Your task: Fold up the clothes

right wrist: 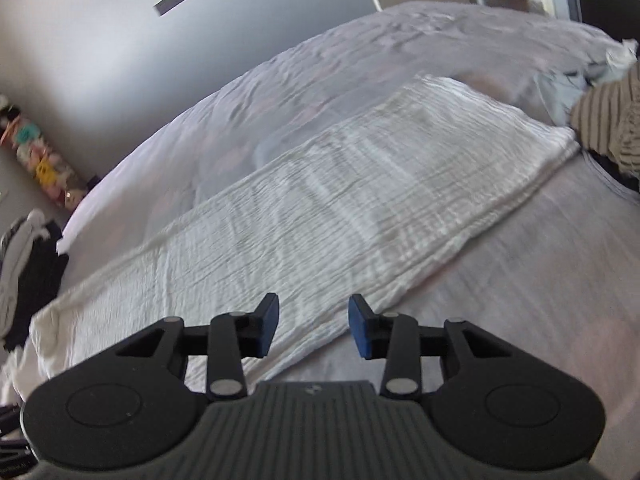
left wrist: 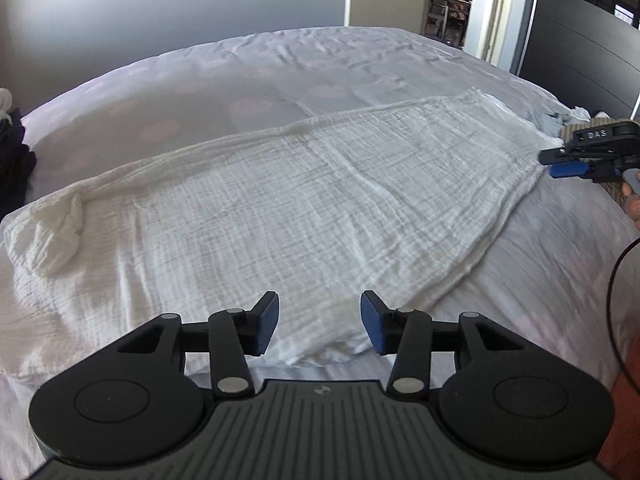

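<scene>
A long white crinkled garment (left wrist: 304,200) lies spread flat across the bed, folded into a long strip; it also shows in the right wrist view (right wrist: 320,200). Its left end is bunched into a small lump (left wrist: 56,224). My left gripper (left wrist: 319,326) is open and empty, just above the garment's near edge. My right gripper (right wrist: 313,330) is open and empty, hovering over the garment's near edge; it also shows in the left wrist view (left wrist: 560,164) beside the garment's right end.
The bed (left wrist: 240,80) has a pale cover with faint pink spots. A striped cloth (right wrist: 608,120) and light blue clothes (right wrist: 560,88) are piled at the right. Dark clothes (right wrist: 36,280) lie off the bed's left side. A doorway (left wrist: 452,0) is behind.
</scene>
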A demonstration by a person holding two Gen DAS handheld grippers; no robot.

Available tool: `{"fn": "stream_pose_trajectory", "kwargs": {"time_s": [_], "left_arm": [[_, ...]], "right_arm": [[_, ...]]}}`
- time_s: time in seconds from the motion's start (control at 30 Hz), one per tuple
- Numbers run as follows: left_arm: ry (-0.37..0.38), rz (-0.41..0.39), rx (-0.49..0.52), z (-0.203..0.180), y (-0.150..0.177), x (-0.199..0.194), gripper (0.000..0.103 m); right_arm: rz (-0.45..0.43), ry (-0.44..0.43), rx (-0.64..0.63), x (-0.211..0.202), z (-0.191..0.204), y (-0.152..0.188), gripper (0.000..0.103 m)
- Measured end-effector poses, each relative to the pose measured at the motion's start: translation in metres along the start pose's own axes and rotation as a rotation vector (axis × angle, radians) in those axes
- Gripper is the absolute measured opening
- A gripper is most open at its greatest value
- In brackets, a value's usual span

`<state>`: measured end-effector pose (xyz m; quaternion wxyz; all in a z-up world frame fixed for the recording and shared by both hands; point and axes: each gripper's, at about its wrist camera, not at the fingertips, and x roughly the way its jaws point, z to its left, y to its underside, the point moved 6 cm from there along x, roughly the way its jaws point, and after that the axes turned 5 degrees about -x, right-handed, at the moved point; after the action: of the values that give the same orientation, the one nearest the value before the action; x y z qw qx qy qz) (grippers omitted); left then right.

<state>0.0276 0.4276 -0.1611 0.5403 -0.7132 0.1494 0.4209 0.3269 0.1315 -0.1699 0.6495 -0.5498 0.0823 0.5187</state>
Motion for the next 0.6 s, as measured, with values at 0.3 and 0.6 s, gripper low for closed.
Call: {"fn": "stream_pose_trajectory", "kwargs": {"time_s": [0.3, 0.6], "left_arm": [[-0.154, 0.016, -0.061, 0.042, -0.004, 0.016, 0.054], [-0.230, -0.016, -0.150, 0.068, -0.006, 0.018, 0.054]], "right_arm": [[-0.005, 0.203, 0.184, 0.003, -0.109, -0.078, 0.043], [-0.014, 0.315, 0.318, 0.035, -0.168, -0.102, 0.043]]}}
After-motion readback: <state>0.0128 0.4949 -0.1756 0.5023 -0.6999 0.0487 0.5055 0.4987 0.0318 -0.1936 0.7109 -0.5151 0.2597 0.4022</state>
